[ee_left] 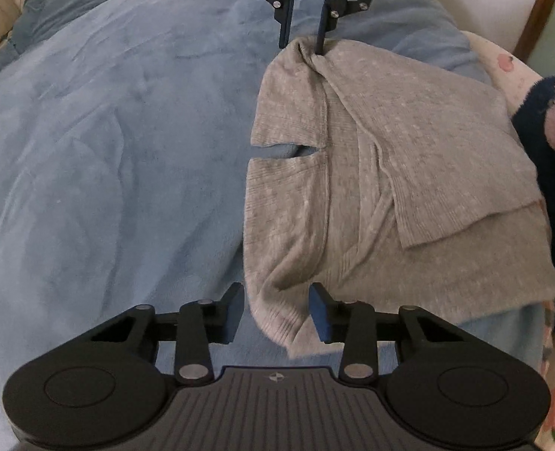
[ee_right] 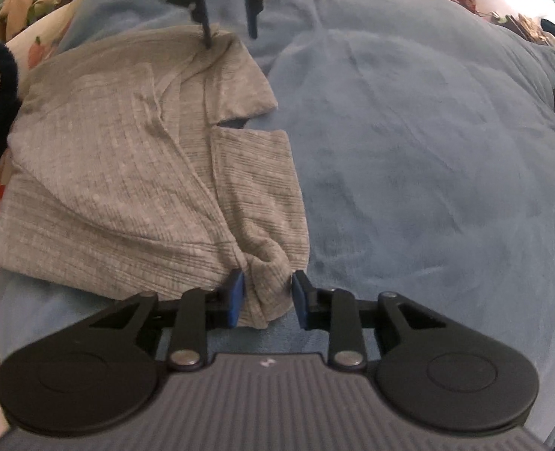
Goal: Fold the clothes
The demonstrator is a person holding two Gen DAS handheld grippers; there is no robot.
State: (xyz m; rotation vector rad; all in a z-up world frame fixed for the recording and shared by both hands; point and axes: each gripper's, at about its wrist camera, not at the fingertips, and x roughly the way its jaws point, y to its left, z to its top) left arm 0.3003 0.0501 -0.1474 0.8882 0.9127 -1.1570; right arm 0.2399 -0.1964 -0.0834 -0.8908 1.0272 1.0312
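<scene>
Left gripper [ee_left: 276, 310]: jaws apart, straddling the near bunched corner of the grey knit sweater [ee_left: 390, 173]; neither pad is visibly clamped on it. Right gripper [ee_right: 267, 298]: jaws also apart around the opposite corner, with the left pad touching or nearly touching the cloth. In each view, the other gripper appears at the sweater's far corner.

The sweater lies partly folded on the blue blanket [ee_left: 108, 150] of the bed, extending from one set of jaws to the other, with one panel laid over the body.

Handling estimate: light, soft, limp ribbed knit. It will drape, stretch and sag between grips. Take hold at the bunched corners, gathering all layers, and close fully; a thin bite is likely to slip.
</scene>
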